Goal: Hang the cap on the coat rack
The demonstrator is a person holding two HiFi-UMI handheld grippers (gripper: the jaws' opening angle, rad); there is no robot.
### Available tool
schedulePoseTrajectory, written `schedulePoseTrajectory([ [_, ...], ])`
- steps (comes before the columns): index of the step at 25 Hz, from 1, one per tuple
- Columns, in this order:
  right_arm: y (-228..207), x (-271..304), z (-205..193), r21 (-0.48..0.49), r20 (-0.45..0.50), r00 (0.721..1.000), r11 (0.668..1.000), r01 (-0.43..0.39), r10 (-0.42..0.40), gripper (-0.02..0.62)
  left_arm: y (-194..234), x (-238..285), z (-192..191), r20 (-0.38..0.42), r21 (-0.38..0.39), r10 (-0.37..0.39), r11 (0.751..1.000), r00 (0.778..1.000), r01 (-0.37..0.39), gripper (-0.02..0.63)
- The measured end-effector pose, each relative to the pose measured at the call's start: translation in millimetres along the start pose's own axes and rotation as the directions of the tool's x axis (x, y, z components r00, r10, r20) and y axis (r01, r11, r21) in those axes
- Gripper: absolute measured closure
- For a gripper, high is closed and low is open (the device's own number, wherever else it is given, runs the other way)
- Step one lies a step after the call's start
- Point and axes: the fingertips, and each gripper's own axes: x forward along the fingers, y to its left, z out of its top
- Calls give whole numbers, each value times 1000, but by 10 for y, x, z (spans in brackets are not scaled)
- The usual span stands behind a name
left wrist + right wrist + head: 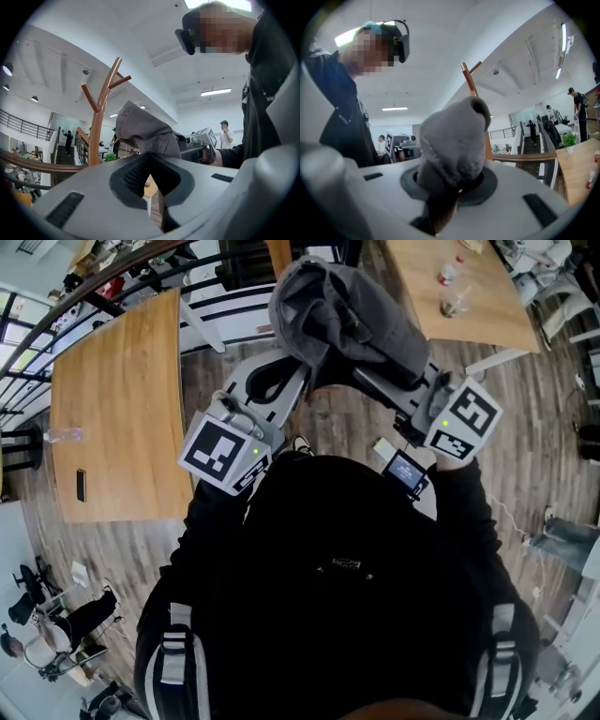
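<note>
Left tongs [152,161] are clamped shut on one edge of the grey cap [349,317]; right tongs [452,185] are closed partway on its other side. Cap is held in the air, coat rack [97,123] seen behind it.

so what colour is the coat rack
Coat rack: reddish brown, clearest in the left gripper view.

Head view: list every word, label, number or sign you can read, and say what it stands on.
No text is readable.
Jacket chest logo: too small.
Small screen: blurred.
Bottle label: too small.
Marker cubes: square patterns only, no letters.
</note>
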Motion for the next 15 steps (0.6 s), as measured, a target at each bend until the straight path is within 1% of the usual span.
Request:
schedulePoseTrajectory([
  [2, 48, 49, 72, -32, 23, 1000, 999, -16, 17, 515, 28, -57, 73, 15, 9, -21, 1000, 1000, 21, 598],
  [6, 139, 67, 112, -55, 59, 997, 997, -45, 49, 515, 4, -124, 118, -7, 41, -84, 996, 996, 84, 598],
  [9, 162, 87, 184, -56, 94, 994, 997, -56, 61, 515, 22, -148, 194, 25, 38, -130, 991, 991, 129, 598],
  [12, 212, 119, 310, -80, 108, 992, 996, -49, 58, 514, 69, -179, 318, 68, 49, -141, 989, 988, 138, 598],
  [15, 246, 183, 472, -141, 118, 992, 990, -31, 48, 514, 147, -216, 466, 104, 77, -135, 989, 985, 127, 598],
])
